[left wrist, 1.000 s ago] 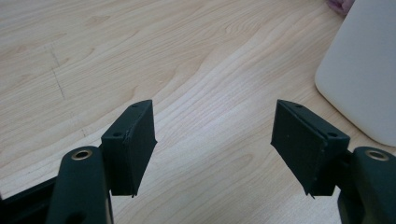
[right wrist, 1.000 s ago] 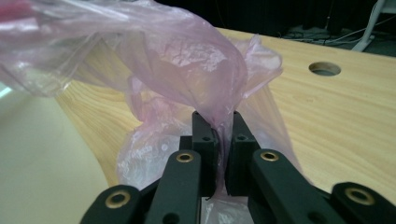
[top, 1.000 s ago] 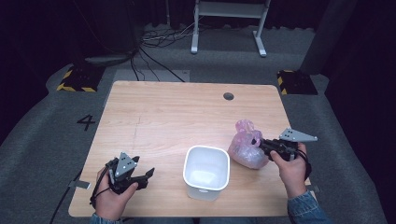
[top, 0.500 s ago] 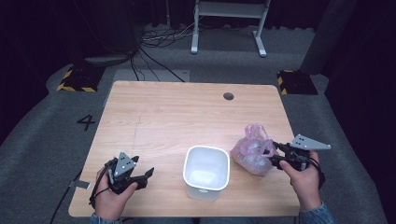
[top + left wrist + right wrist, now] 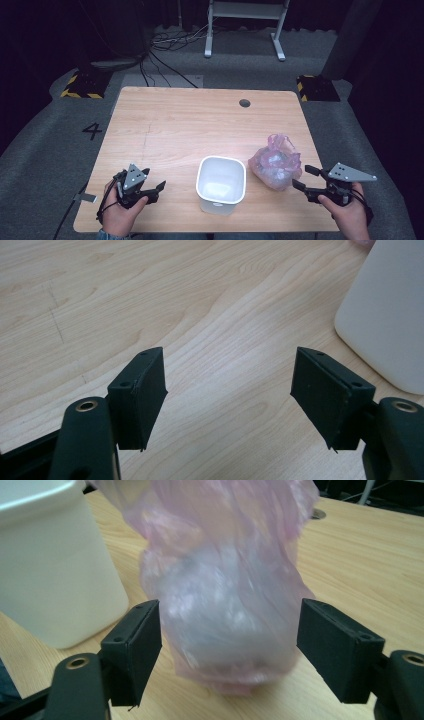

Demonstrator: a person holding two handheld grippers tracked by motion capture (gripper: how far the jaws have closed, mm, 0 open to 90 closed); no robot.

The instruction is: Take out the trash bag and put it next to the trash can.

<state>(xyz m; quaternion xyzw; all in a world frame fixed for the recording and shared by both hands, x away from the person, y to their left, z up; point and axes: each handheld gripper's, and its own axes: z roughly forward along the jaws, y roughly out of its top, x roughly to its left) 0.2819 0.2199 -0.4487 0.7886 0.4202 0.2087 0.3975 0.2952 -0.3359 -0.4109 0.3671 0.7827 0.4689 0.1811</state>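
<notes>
Pink plastic bag [image 5: 276, 162] is sitting on the wooden surface [image 5: 190, 125] just right of the white bin [image 5: 221, 181], and the right hand-held gripper [image 5: 305, 178] is facing it with jaws that have just been opening, spread wide with nothing pressed between them. Lining those jaws up on a gathered fold of film, not the slack bulge, is probably giving the firmest bite. The left hand-held gripper [image 5: 156, 187] is waiting agape beside the bin.

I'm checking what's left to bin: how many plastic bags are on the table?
1: a pink plastic bag sits on the table, right of the white bin; the bin's inside looks bag-free.
</notes>
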